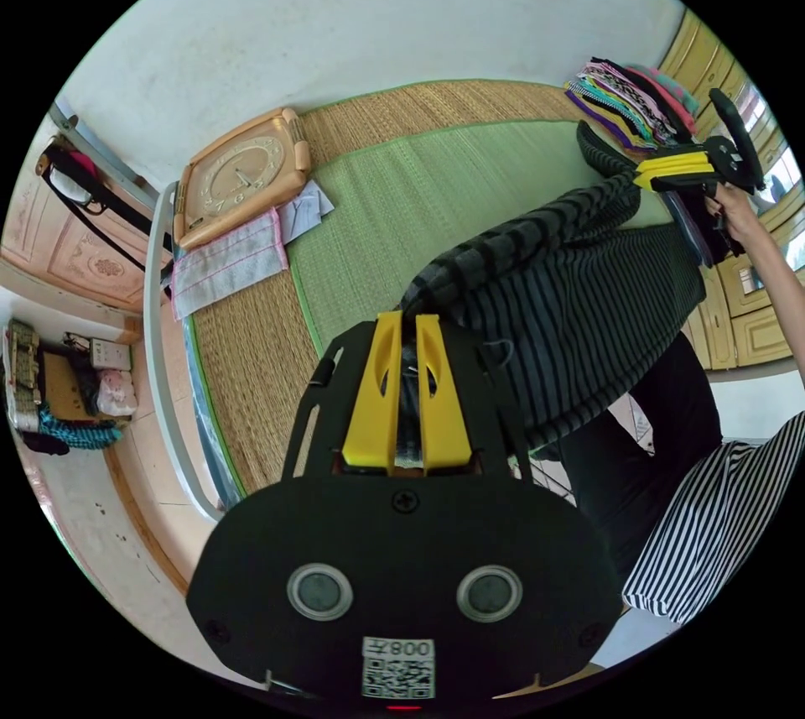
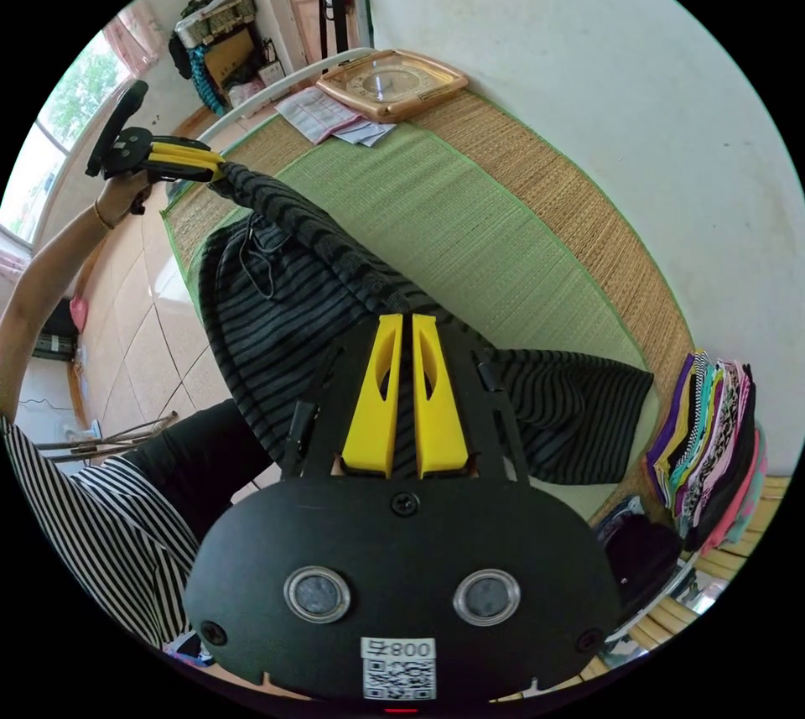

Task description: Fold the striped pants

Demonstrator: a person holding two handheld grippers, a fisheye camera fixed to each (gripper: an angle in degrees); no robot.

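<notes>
Each hand-held gripper, left (image 1: pixel 407 325) and right (image 2: pixel 402 326), pinches the striped pants (image 1: pixel 570 308) over a green woven mat (image 1: pixel 402 190); a clock (image 1: pixel 239 175) leans against the white wall (image 1: pixel 335 6).

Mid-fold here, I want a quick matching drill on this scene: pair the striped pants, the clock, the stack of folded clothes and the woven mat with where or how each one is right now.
Things:
1. striped pants
2. clock
3. stack of folded clothes
4. woven mat

States or places:
A. lying flat by the wall at one end of the mat
B. green in the middle with a tan border
C. waistband clamped between the left gripper and right gripper
D. piled at the mat's other end, many colours

Pairs: 1-C, 2-A, 3-D, 4-B
</notes>
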